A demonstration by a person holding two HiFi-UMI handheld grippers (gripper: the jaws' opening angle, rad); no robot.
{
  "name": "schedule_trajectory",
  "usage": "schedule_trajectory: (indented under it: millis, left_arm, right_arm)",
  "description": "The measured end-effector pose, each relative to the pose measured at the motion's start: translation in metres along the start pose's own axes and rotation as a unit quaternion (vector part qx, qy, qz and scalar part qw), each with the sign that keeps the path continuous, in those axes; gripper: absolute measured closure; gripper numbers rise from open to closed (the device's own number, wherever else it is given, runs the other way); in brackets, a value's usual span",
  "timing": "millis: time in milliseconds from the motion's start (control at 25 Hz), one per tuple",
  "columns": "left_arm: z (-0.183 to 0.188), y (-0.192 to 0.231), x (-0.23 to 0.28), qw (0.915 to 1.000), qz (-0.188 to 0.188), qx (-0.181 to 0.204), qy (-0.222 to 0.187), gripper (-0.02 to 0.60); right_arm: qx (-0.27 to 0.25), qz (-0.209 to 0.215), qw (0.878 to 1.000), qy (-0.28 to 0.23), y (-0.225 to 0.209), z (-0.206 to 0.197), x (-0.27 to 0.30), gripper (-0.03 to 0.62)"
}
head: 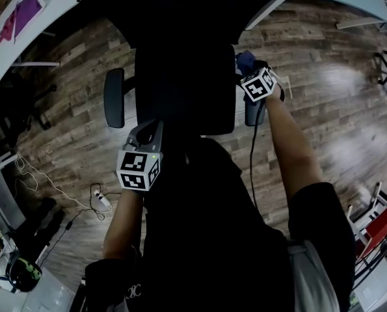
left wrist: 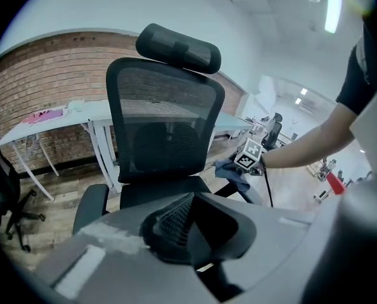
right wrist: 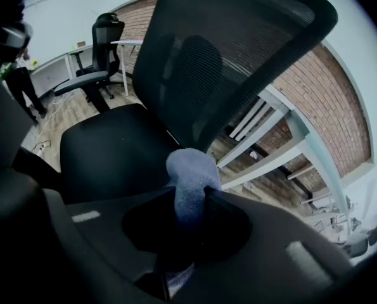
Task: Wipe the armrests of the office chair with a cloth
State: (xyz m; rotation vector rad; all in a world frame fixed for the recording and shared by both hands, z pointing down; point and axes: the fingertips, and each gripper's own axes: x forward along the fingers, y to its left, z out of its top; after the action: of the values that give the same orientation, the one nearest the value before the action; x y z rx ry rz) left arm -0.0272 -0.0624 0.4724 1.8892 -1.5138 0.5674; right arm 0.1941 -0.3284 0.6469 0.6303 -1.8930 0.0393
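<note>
— While our left hand-held gripper (left wrist: 185, 223) hangs closed and empty nearest us, where is the cloth (right wrist: 189, 166)?

— Clamped in our right hand-held gripper (right wrist: 188, 198), at the right armrest's (head: 253, 114) far end; we judge the stroke runs along its length, back toward us.

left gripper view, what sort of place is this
Most likely an office: a mesh-backed office chair stands before a white desk along a brick wall, and a second chair shows further back.
</note>
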Motion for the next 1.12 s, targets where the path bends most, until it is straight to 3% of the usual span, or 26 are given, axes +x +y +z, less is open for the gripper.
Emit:
schedule_trajectory:
  millis: [240,600,880,1120]
  left_arm:
    - [0.0,-0.01,0.004,0.9999,-0.009,0.01,0.006,0.577]
    - [0.008,-0.016,0.014,0.9993,-0.027,0.025,0.007,0.577]
    - [0.012,-0.027,0.019,0.998,-0.046,0.042,0.006,0.575]
    - [0.01,-0.041,0.023,0.9959,-0.07,0.057,0.005,0.576]
  right_arm:
    - [0.086,-0.024,0.996,0.019,-0.039,-0.033,-0.004,0.52]
    - [0.145,-0.033,0.987,0.067,-0.026,-0.101,-0.021,0.52]
    - [0.144,-0.028,0.989,0.032,0.005,-0.113,-0.041,0.522]
    - [0.113,-0.028,0.993,0.032,0.044,-0.127,-0.07,0.523]
